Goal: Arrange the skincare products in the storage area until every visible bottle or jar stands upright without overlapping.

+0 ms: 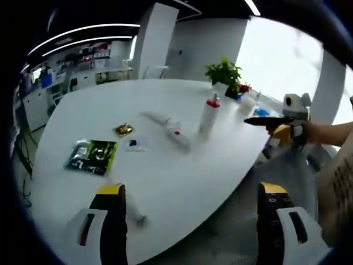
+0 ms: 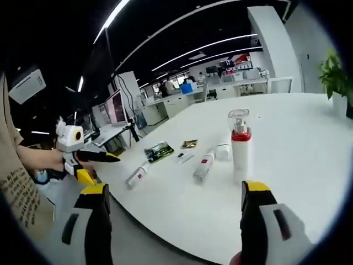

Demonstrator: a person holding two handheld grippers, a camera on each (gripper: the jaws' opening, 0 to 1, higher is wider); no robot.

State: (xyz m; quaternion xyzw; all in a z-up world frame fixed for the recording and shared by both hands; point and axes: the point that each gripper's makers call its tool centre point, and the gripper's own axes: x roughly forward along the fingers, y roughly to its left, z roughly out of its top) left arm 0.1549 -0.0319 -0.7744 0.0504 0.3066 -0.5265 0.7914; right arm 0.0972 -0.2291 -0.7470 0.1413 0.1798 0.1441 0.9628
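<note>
The person stands off the table's edge with both grippers raised and empty; judged from this, no product is yet in hand and the approach step is under way.

In the left gripper view, going left to right: the left gripper [image 1: 193, 221] at 6 o'clock has its jaws spread wide with nothing between them. At 9 o'clock on the white table [image 1: 165, 182] lies a green-and-black sachet [image 1: 92, 156], then a small gold packet [image 1: 123, 130] and a little clear packet [image 1: 135, 144]. Towards the centre a white tube [image 1: 158, 117] and a white bottle with a red band [image 1: 178, 137] lie on their sides, end to end. Just right of them a red-collared spray bottle [image 1: 208, 115] stands upright. A potted plant [image 1: 224, 74] sits at 1 o'clock.

In the right gripper view, the other gripper shows at 9 o'clock, its black tips together. A small white bottle [image 2: 135, 177] lies flat near the table edge, then the red-banded one just left of centre, with the upright spray bottle beside it. The right gripper [image 2: 174, 223] at 6 o'clock is also wide open.

One bottle stands; at least three containers lie flat. The next move likely calls for closing a gripper on a lying bottle and tipping it onto its base, well apart from the standing one.
</note>
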